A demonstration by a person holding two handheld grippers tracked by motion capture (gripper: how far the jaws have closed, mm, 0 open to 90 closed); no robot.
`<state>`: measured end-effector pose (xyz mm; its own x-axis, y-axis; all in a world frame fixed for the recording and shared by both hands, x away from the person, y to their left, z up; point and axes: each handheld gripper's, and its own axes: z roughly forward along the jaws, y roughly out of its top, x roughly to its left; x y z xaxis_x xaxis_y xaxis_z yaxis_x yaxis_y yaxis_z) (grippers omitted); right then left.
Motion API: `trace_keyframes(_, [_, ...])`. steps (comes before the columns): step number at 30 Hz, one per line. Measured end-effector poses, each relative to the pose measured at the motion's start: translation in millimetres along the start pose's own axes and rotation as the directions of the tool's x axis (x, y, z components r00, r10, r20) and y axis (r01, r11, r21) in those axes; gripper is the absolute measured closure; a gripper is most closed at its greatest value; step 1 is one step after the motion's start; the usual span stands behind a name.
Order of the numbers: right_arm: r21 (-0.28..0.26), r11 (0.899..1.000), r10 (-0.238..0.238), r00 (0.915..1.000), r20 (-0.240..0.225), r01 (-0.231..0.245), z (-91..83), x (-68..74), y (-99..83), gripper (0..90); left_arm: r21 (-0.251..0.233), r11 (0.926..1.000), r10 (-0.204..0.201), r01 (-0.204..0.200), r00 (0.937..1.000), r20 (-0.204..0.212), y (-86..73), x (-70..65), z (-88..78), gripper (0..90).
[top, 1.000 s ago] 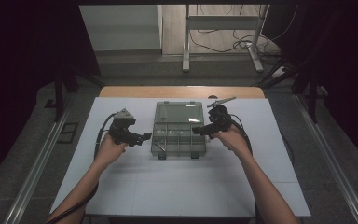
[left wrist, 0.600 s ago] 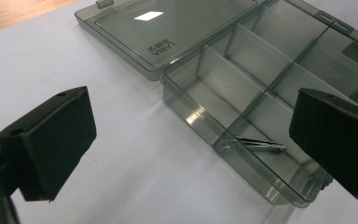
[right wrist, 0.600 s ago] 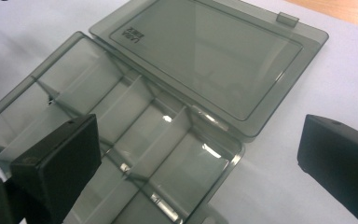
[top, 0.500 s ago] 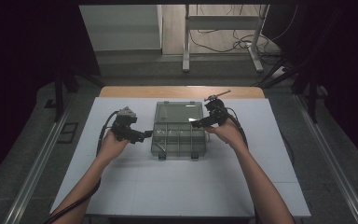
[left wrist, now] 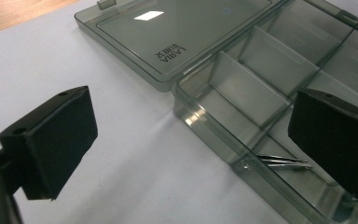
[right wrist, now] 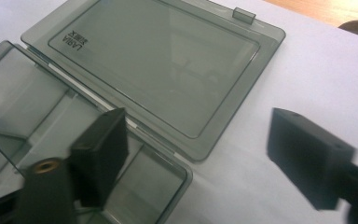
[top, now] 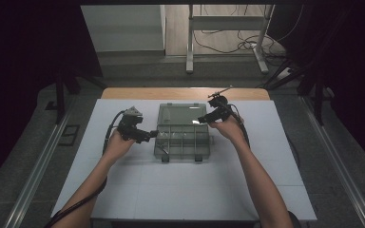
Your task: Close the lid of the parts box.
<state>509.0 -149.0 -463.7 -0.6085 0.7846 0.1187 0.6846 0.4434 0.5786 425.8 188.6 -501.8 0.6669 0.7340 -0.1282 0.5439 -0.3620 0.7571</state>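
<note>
while the smoky compartment box [top: 183, 137] lies open mid-tabletop [top: 123, 190], lid [right wrist: 168, 70] flat behind, its corner should be straddled squarely. the right gripper [right wrist: 196, 158], fingers just narrowed yet empty, and the left gripper [left wrist: 186, 140], fingers wide and empty, flank it.

The smoke-grey, see-through plastic compartment box [left wrist: 242, 88] is seen to be glossy and smooth, with light reflected off its flat lid [right wrist: 168, 60]. Thin shiny metal pins [left wrist: 279, 162] are held inside. The white worktop [top: 138, 190] is finished matt, edged by pale wood [top: 123, 93].
</note>
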Motion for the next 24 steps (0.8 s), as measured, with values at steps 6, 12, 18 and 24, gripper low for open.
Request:
trace_keyframes(6, [0.019, 1.000, 0.024, 0.9996, 0.015, -0.024, 8.7, -5.5, 5.2, 38.4, -0.002, 1.0000, 0.003, -0.003, 1.0000, -0.003, 2.6, 3.8, 5.8, 2.2])
trace_keyframes(12, [0.035, 0.999, 0.034, 0.9967, 0.074, -0.037, 19.1, -9.5, 10.4, 49.8, -0.003, 1.0000, -0.001, 0.001, 1.0000, -0.009, 4.1, 6.8, 12.9, 2.3])
trace_keyframes(18, [0.058, 0.997, 0.035, 0.9960, 0.083, -0.040, 27.5, -14.3, 11.9, 62.7, -0.003, 1.0000, 0.007, -0.007, 1.0000, -0.006, 5.4, 10.0, 19.0, 2.5])
trace_keyframes(24, [0.087, 0.995, 0.046, 0.9928, 0.111, -0.055, 35.5, -14.8, 14.2, 72.0, 0.003, 0.9999, 0.014, -0.014, 0.9999, -0.007, 6.8, 10.3, 25.6, 2.6])
